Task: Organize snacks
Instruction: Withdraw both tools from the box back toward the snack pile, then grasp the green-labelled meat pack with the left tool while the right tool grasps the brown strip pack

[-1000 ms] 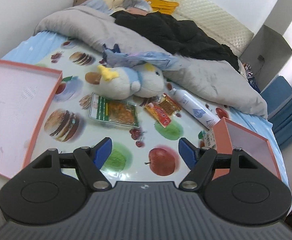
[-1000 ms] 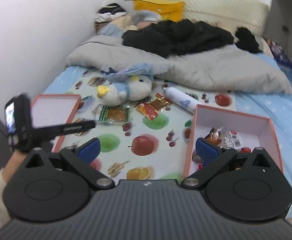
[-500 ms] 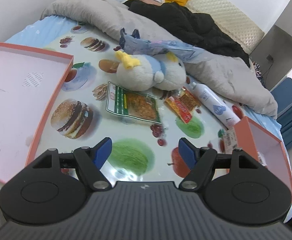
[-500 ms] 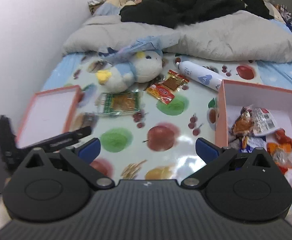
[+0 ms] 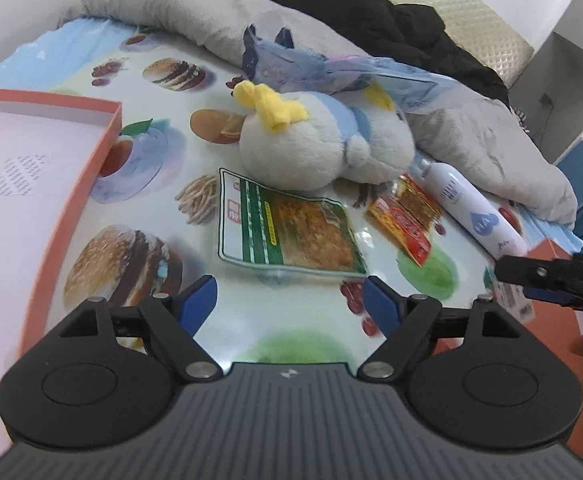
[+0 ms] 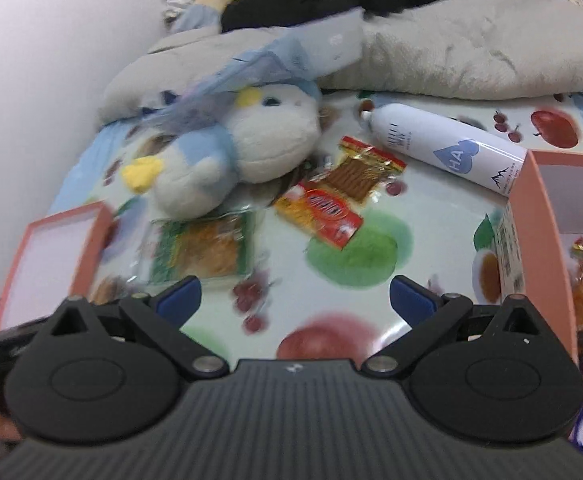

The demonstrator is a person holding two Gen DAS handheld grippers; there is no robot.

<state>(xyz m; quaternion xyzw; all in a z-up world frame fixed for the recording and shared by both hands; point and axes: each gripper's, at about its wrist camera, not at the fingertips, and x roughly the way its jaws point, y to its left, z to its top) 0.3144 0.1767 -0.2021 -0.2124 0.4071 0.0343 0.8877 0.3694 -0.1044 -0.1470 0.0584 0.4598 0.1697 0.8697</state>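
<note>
Green snack packet — flat on fruit-print cloth, just ahead of left gripper, touching plush bird; long axis slants across the jaws. Left jaws have just been widening, nothing between; right gripper apart, empty, nearer the red-orange snack packet & snack box.

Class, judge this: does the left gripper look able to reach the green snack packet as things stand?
Probably yes. The left gripper is open, empty, just short of the green snack packet; only the plush toy overlaps its far edge.

Plush toy: behind flat snack packet
Small packets: between flat snack packet and bottle
</note>
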